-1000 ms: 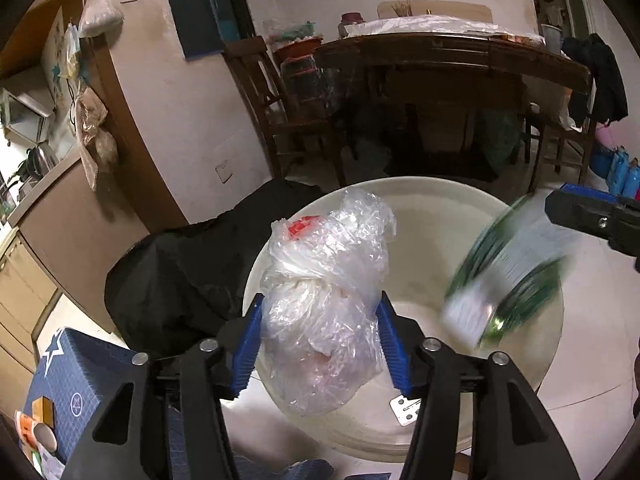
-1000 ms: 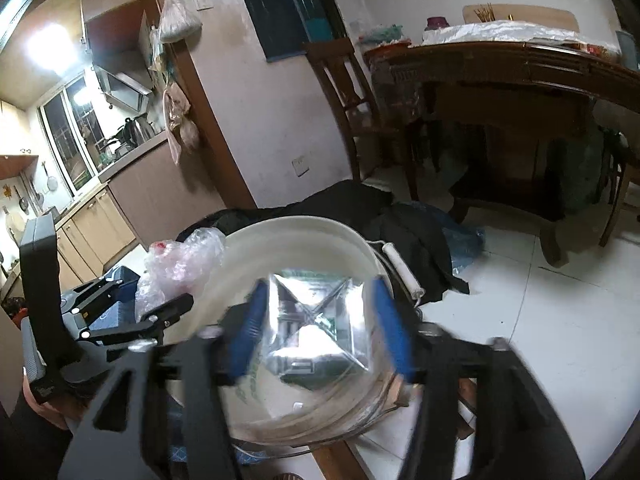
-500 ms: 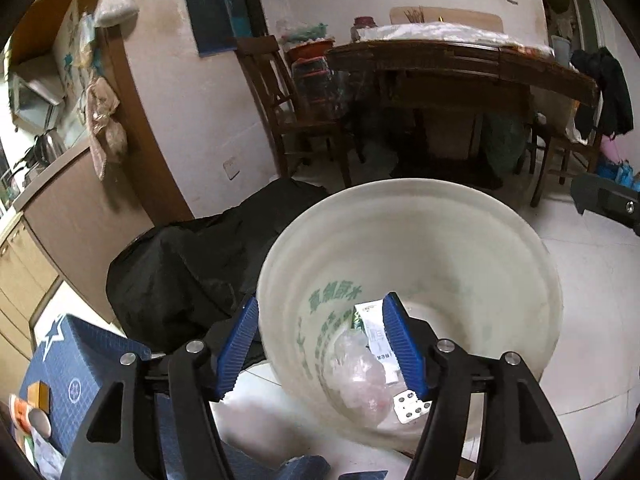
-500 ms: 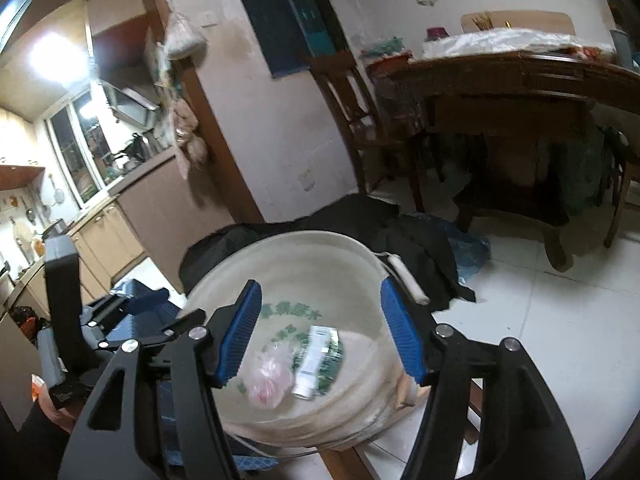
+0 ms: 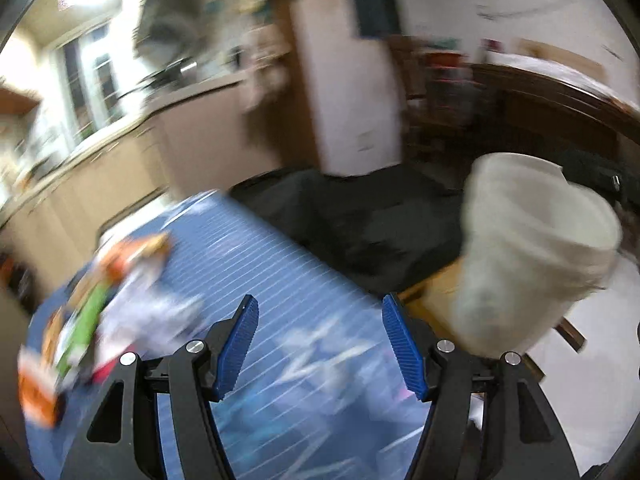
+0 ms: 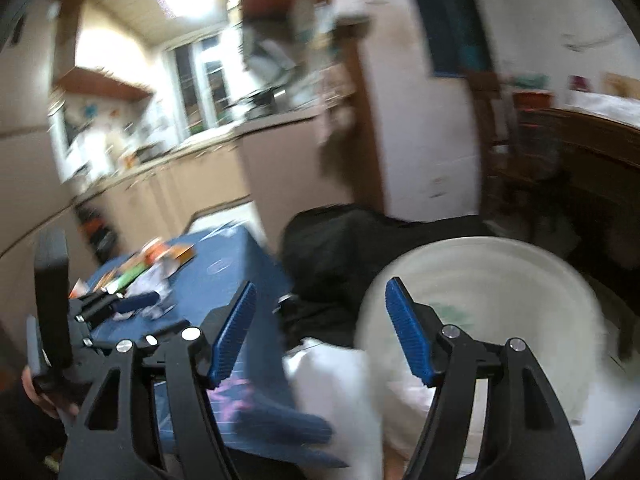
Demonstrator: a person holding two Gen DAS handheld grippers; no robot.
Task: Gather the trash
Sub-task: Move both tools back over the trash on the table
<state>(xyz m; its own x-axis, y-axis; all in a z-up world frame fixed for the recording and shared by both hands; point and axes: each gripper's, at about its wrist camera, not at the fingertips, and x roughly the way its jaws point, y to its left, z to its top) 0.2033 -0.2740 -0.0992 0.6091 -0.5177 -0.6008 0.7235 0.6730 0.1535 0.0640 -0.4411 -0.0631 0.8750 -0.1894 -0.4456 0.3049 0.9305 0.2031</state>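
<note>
From my remote station, both views come through smeared. My left gripper (image 5: 318, 344) hangs over the desk (image 5: 280, 264), which is draped in a blue striped cloth, its 2 blue-padded fingers (image 5: 240, 342) spread wide with nothing between them. The remaining trash (image 5: 100, 308), a blurred heap of orange, green and white wrappers, lies on the desk well to the left of the left finger, outside the gap. The pale plastic bucket (image 5: 532, 264) stands off the desk's right edge, beyond the right finger, its mouth tilted toward the upper right in the fisheye view; a black heap of fabric (image 5: 360, 216) lies behind it on the floor.

In the right wrist view, my right gripper (image 6: 320, 334) also has its 2 fingers (image 6: 408, 334) spread apart and empty. The bucket (image 6: 520, 264) sits mostly to the right of the right finger, its rim curving behind that finger; faint green marks show inside, but I cannot tell what it holds. The trash (image 6: 148, 268) appears far to the left on the desk (image 6: 224, 264), near the left gripper (image 6: 116, 304), whose dark body reaches over the cloth toward it. A kitchen counter (image 6: 192, 152) and lit window fill the blurred background.
</note>
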